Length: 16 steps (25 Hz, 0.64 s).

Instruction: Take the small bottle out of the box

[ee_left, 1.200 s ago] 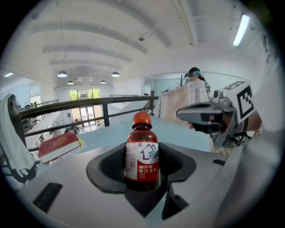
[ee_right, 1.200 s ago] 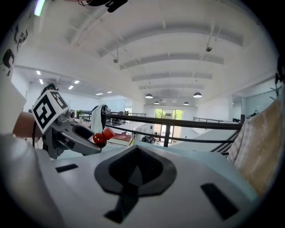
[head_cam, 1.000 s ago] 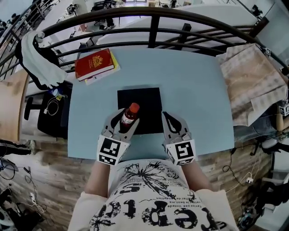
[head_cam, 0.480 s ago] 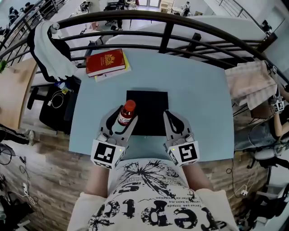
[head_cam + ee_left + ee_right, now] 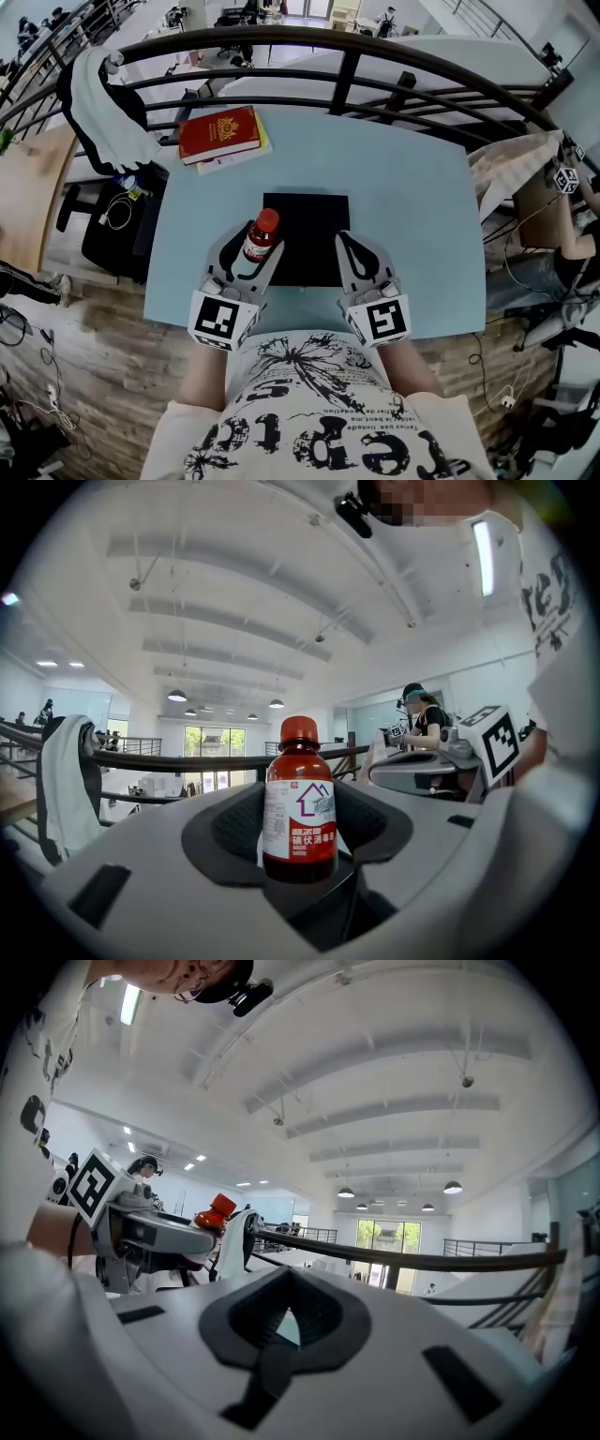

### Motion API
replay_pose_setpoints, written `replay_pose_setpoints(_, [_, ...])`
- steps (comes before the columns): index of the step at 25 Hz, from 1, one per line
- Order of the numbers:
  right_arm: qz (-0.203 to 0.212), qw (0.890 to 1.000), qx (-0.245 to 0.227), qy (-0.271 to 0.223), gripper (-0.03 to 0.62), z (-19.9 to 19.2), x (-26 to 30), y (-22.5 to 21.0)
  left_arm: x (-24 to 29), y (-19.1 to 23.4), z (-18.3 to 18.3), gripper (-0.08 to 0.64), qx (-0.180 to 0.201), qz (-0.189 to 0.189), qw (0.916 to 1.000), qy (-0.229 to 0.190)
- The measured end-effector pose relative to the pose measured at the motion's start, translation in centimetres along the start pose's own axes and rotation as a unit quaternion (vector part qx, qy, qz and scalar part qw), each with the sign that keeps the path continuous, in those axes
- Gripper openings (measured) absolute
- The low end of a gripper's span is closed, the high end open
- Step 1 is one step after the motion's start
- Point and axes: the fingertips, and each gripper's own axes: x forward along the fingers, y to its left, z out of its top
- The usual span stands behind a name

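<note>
A small brown bottle [image 5: 261,236] with a red cap and a white-and-red label stands upright between the jaws of my left gripper [image 5: 253,251], which is shut on it. It is held over the left front part of the flat black box [image 5: 314,230]. In the left gripper view the bottle [image 5: 300,808] fills the centre between the dark pads [image 5: 234,829]. My right gripper [image 5: 351,248] is shut with nothing in it, at the box's right front edge. Its view shows the jaws [image 5: 286,1321] closed and the bottle's red cap [image 5: 218,1210] off to the left.
The light blue table [image 5: 403,187] carries a red book [image 5: 219,134] at its far left. A dark curved railing [image 5: 347,56] runs behind the table, with a white cloth [image 5: 103,112] draped over it at left. The table's front edge [image 5: 441,323] lies just before my grippers.
The head view has shifted a little. The left gripper keeps the bottle in about the same place over the box, and the right gripper stays shut beside it.
</note>
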Motion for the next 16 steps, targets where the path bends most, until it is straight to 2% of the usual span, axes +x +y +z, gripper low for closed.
replay_pose_setpoints(16, [-0.02,1.0,0.007,0.02,0.009,-1.1,-0.9,-1.3,0.9,-1.0,0.1,0.233,-0.001,-0.001,1.0,-0.001])
